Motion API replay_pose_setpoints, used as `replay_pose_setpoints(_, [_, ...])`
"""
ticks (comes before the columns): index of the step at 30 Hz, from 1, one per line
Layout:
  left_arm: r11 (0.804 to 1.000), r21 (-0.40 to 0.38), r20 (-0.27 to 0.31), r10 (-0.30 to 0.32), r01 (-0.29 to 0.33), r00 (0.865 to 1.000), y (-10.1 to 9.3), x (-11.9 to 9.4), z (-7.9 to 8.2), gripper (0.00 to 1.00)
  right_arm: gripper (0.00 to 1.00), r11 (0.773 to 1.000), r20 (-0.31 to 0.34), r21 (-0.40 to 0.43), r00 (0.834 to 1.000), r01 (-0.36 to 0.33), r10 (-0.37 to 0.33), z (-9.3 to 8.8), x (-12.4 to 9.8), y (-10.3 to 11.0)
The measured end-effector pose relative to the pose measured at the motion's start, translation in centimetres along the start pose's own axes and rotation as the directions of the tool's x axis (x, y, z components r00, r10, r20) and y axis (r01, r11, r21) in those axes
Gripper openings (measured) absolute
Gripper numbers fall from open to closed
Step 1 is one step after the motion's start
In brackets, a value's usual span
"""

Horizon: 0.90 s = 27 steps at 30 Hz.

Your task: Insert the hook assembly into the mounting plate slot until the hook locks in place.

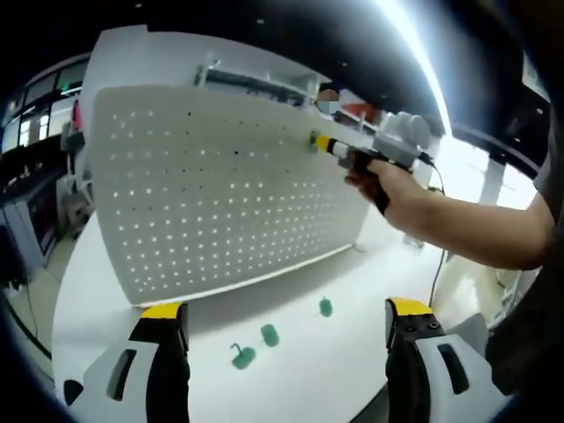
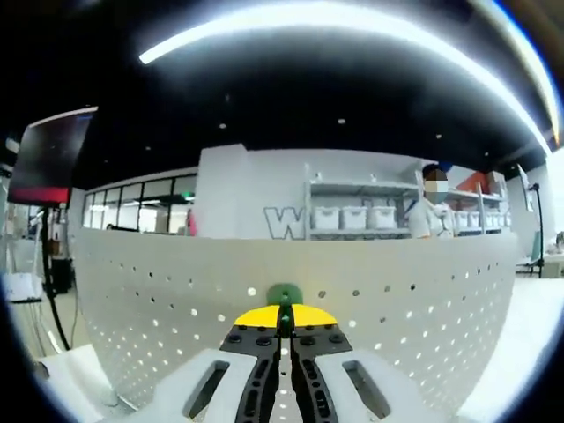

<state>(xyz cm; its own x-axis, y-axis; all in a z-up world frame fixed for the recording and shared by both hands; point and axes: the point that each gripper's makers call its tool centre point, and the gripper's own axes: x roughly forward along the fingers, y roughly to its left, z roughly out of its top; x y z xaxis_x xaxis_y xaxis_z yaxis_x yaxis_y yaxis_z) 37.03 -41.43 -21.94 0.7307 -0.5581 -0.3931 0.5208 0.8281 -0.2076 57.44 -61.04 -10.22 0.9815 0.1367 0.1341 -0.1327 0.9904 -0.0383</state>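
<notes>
— Status on the hook job?

— Mid-insert, I'd say. The right gripper [image 2: 284, 328] had its fingers [image 2: 261, 315] pinched together on a green hook [image 2: 284, 295], the hook pressed up at the white pegboard [image 2: 159, 291] near the board's top edge. Couldn't tell whether it had seated or locked; the fingertips covered the contact point.

— And from the other side?

— In the left gripper view the right gripper [image 1: 324, 144] sat at about 2 o'clock, a hand [image 1: 401, 189] behind it, nose against the pegboard [image 1: 211, 194] up by its upper right corner. The hook itself was too small to make out there.

— Left gripper?

— The left gripper [image 1: 286, 322] hung back with its fingers [image 1: 164, 313] wide apart, holding nothing, well clear of the board.

— Anything left to do?

— Three more green hooks [image 1: 270, 335] lay loose on the white surface [image 1: 352, 264] in front of the board's foot, around 6 o'clock, between the left fingers in that view but well apart from them. So at best one hook was going in, lock not confirmed, the rest untouched.

— Background?

— Shelving with bins and a person standing behind the board.
</notes>
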Motion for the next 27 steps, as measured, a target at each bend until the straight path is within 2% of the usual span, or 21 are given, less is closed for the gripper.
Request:
replay_pose_setpoints(8, [1.000,-0.014,0.001,0.008,-0.008,1.000,0.2,-0.1,-0.1,0.93,0.00,1.000,0.014,-0.009,1.000,-0.002,0.003,0.0,0.4,-0.1])
replay_pose_setpoints(13, [1.000,-0.011,0.004,0.003,-0.003,1.000,0.0,-0.2,-0.1,0.93,0.01,1.000,-0.008,-0.008,1.000,-0.011,0.011,-0.1,0.7,-0.2])
replay_pose_setpoints(15, [1.000,-0.014,0.009,0.006,-0.006,1.000,0.0,-0.4,0.0,0.93,0.02,1.000,-0.040,0.004,0.999,-0.020,0.021,-0.4,0.7,-0.1])
replay_pose_setpoints(20, [1.000,-0.013,0.012,0.015,-0.015,1.000,0.1,-0.9,0.0,0.93,0.07,0.999,-0.045,0.018,0.998,-0.034,0.035,-0.3,0.6,0.2])
replay_pose_setpoints(23, [1.000,-0.013,0.015,0.019,-0.018,1.000,0.2,-1.0,0.0,0.93,0.13,0.999,-0.032,0.020,0.999,-0.027,0.028,0.3,0.5,0.1])
replay_pose_setpoints(27, [1.000,-0.006,0.020,0.020,-0.020,1.000,0.0,-1.3,0.3,0.94,0.15,0.999,-0.010,0.031,1.000,-0.026,0.026,1.4,0.0,-0.2])
